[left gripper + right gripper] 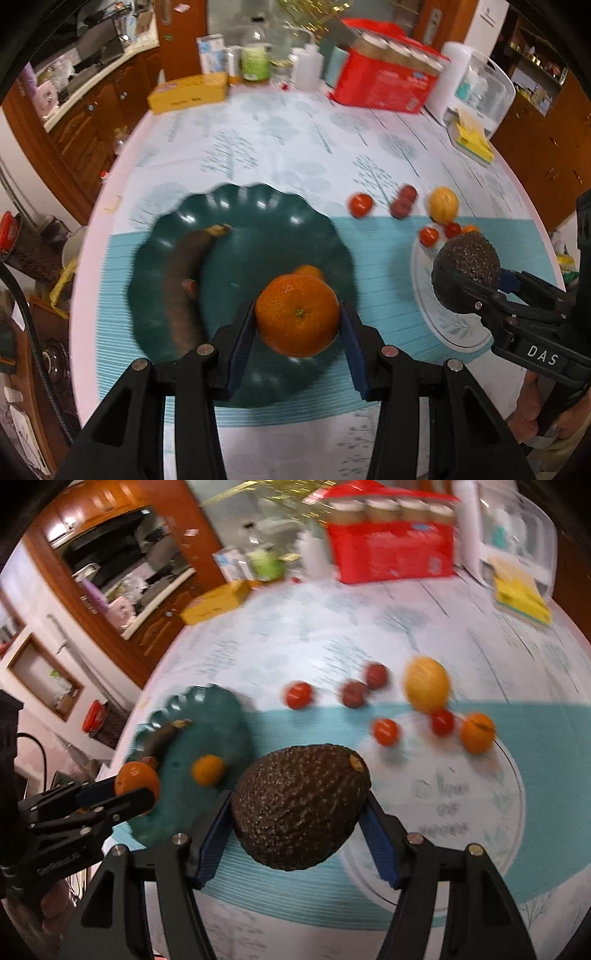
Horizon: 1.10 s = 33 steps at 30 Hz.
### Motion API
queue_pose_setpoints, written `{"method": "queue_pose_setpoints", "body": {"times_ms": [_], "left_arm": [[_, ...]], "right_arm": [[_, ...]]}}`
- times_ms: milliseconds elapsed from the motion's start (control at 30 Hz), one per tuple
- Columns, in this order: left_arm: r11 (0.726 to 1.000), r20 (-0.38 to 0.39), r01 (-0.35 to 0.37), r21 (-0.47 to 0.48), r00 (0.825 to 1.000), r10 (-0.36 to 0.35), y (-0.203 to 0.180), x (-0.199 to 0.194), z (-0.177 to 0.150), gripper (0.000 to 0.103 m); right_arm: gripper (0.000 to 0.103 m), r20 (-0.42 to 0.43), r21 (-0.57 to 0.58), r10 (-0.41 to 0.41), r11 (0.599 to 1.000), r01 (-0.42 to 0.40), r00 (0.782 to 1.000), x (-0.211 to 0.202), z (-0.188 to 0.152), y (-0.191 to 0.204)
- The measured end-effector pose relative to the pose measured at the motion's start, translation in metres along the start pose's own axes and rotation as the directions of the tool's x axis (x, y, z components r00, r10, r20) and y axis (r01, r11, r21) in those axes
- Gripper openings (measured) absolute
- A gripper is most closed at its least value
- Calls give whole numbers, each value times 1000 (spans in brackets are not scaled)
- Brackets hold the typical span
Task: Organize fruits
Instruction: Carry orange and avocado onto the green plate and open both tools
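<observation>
Orange, dimpled mandarin [297,318] clamped between left gripper [297,325] blue pads, held above scalloped dark green bowl [258,206] holding a browned banana [184,280] and small orange [308,271]. Right gripper [300,812] clamps the pebbly dark avocado [301,805] above teal ribbed mat [546,738], near white plate [513,775] with cherry tomatoes [386,732].

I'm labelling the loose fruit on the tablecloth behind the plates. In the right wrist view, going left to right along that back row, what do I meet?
Small red tomato → dark red round fruit → second dark red round fruit → large yellow-orange citrus.
</observation>
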<state>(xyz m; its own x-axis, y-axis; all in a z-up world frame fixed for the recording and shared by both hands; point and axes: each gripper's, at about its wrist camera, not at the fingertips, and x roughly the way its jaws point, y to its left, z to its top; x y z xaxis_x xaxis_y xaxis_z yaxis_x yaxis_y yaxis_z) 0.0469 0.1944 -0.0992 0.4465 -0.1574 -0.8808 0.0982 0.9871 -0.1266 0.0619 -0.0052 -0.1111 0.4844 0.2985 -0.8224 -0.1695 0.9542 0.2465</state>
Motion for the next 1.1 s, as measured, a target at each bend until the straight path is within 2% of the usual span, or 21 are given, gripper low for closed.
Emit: {"method": "queue_pose_setpoints", "body": {"times_ms": [100,233,367,600,767,1100], "left_arm": [[1000,22,-26,4,999,26,25,-5,8,44],[999,13,-25,26,1000,24,48,1,24,44],[997,-15,-16,77,1000,17,52,21,32,44],[993,-112,31,110,993,-19,49,58,17,44],[989,-139,42,141,990,-22,45,70,8,44],[989,-177,45,140,984,-19,42,86,3,46]], "right_arm": [[67,24,-51,17,999,-16,1000,6,14,29],[67,30,-108,29,994,-26,999,25,31,57],[67,29,-167,29,986,-24,999,53,45,76],[67,-44,-218,6,976,-16,999,103,60,82],[67,-76,-229,-14,973,-4,997,122,59,86],[68,-163,-250,-28,968,-14,986,145,52,96]]}}
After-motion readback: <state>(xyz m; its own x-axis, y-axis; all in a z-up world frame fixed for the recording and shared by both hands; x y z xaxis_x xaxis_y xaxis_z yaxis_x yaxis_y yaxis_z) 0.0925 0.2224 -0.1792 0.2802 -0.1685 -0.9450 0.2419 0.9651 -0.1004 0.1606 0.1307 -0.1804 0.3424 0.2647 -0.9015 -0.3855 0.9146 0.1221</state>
